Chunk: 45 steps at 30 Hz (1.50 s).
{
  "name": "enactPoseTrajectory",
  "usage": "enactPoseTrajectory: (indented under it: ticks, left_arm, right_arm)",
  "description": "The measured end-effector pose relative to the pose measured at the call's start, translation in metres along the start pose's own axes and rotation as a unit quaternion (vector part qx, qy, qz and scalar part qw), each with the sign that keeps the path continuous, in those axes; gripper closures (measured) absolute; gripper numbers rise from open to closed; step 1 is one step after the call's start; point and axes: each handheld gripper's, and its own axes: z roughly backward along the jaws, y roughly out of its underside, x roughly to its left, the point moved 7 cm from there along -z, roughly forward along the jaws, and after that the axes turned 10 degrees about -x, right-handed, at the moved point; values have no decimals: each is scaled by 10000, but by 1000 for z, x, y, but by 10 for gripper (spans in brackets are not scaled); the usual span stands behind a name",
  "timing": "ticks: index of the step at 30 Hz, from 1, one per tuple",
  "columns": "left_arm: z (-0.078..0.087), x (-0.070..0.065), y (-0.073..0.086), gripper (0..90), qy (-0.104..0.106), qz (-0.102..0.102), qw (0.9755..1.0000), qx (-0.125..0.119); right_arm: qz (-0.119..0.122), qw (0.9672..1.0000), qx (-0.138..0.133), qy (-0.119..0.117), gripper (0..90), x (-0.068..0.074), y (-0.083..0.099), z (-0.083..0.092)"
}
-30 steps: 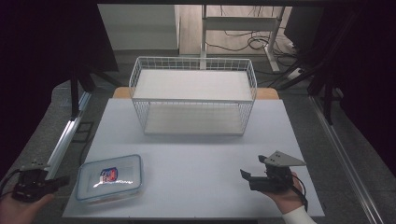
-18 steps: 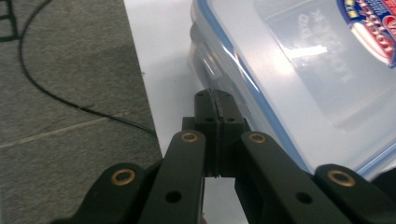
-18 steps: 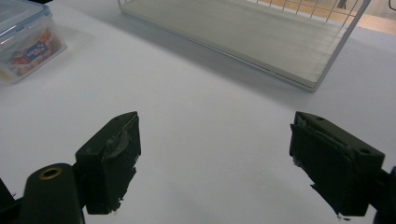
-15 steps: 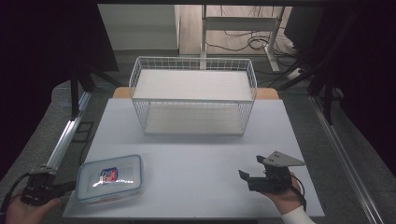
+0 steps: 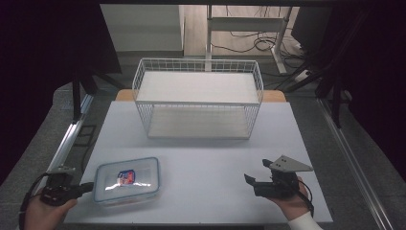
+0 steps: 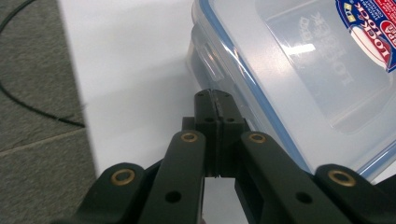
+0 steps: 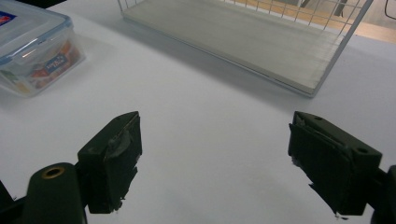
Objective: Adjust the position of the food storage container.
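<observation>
Left gripper view has the left gripper (image 6: 215,100) with its jaws pressed flat together and nothing between them, their tips just beside, perhaps touching, the near wall of the plastic container (image 6: 299,79); I cannot tell for certain whether they make contact; the container's blue-rimmed clear lid is on, and its printed label (image 6: 369,28) sits toward the far corner. From the high view the left gripper (image 5: 72,190) lies at the table's near left edge, its nose against the container (image 5: 127,179), which rests flat on the white table (image 5: 210,167) near the front left corner.

The right gripper (image 7: 215,163) has its jaws spread wide over bare table and holds nothing; in the high view it sits in the person's hand (image 5: 287,199) at the near right, well apart from the container.

As a judgement, the work is at its very start; the container has not been lifted or gripped, and if it is meant for the wire basket (image 5: 198,98), the whole carry is left. The basket stands at the far middle of the table, open at the top, with a pale board as its floor; the stretch of table between container and basket is bare, so nothing blocks the way; the basket's raised wire rim is the one thing to clear.
</observation>
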Motion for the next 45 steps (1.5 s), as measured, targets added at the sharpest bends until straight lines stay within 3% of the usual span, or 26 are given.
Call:
enactPoseTrajectory:
  ticks: [18,27,45]
  left_arm:
    - [-47,-67,-30,898,508,-517,9972,200]
    - [-71,-102,-53,897,764,-812,9935,237]
    - [-94,-156,-64,897,1208,-1142,9855,340]
  right_arm:
    - [-50,10000,77,-10,175,-4,4,-1]
    - [-56,9999,98,-10,175,-5,6,-1]
    - [-35,9999,125,-9,176,-5,6,-3]
